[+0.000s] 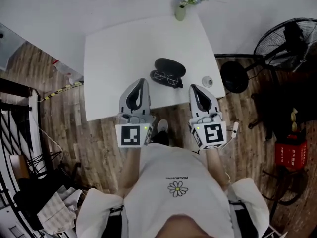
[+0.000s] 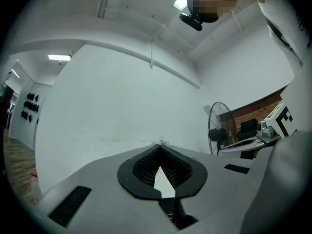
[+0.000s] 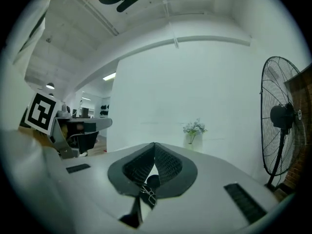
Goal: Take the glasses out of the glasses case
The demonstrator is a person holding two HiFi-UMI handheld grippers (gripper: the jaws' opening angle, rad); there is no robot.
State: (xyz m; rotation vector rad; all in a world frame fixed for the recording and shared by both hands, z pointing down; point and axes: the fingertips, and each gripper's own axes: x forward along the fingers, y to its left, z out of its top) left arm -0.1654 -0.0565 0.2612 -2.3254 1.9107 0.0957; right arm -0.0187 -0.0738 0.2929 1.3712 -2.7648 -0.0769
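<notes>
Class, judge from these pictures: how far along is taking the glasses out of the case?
Done: the glasses case lies open on the table. In hand: nothing; the left tongs and right tongs are shut and empty near the table's front edge. Left: the glasses seem to lie in the case's lower half; gripping and lifting them out remains.

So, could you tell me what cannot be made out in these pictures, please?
Head view: the glasses sit against the glasses case; too small to tell whether inside or beside it.
Left gripper view: the shut left gripper hides case and glasses.
Head view: the small round object near the right gripper is too small to identify.
</notes>
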